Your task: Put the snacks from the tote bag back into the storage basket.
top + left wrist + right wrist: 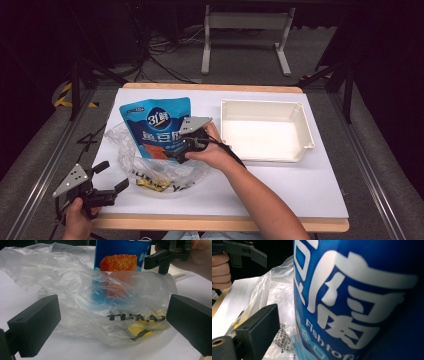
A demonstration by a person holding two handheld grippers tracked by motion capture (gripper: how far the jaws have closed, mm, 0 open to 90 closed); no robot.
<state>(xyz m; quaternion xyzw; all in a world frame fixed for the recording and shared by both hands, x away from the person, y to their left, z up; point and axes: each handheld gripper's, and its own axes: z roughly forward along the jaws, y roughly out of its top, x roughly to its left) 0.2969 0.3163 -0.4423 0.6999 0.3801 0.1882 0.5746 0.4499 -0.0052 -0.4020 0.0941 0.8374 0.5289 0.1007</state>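
Observation:
A blue fish-tofu pouch (157, 127) stands upright on the white table, its lower end inside a crumpled clear plastic bag (150, 167). My right gripper (183, 149) is at the pouch's right edge. In the right gripper view the pouch (362, 302) is very close and hides one jaw, while the other jaw stands wide of it with a gap, so the gripper is open. My left gripper (111, 176) is open at the near left table edge and points at the bag (100, 297). A yellow item (140, 330) lies inside the bag.
An empty white tray (305, 131) sits on the right half of the table. The table's wooden front edge (220, 223) runs just under my left gripper. Beyond the table are a dark floor, cables and a white stand.

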